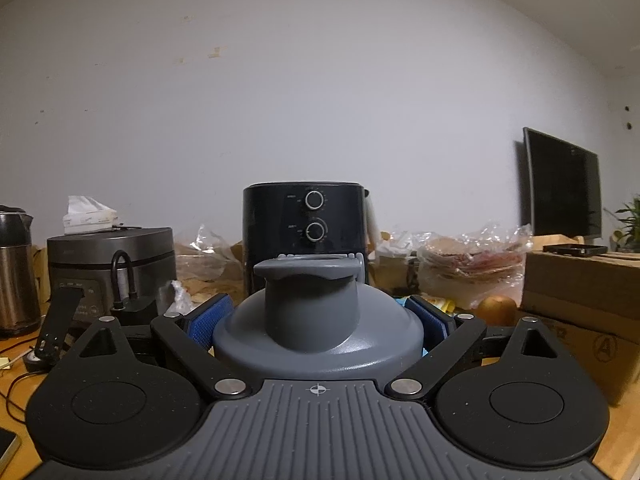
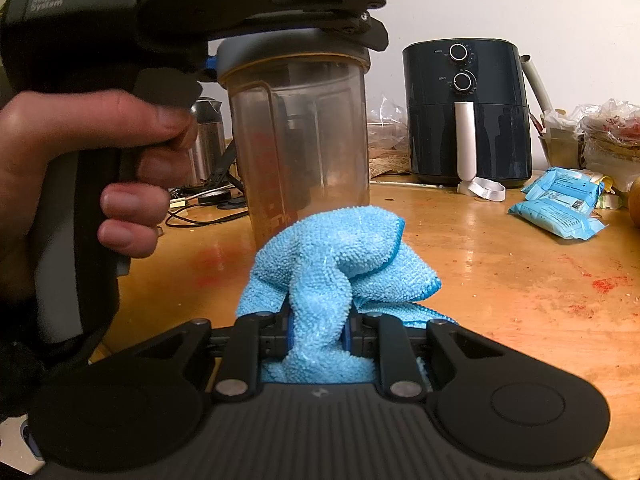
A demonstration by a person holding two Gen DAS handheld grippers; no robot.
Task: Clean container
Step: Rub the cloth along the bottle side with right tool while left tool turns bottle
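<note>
The wooden table [image 2: 500, 264] bears a dark air fryer [image 2: 466, 108]. Above the table, the left gripper [image 1: 318, 320] clamps the grey lid [image 1: 316, 320] of the clear container [image 2: 300, 140]. Just before the container, the right gripper [image 2: 319, 336] pinches a blue cloth [image 2: 340, 256].

L claw [image 1: 318, 320] level, clamped on lid; R claw [image 2: 319, 330] tilted down, pinched on cloth; hand [image 2: 76, 168] grips L handle.

Black claw [image 2: 319, 334] with blue pads [image 1: 210, 322], silver screws
</note>
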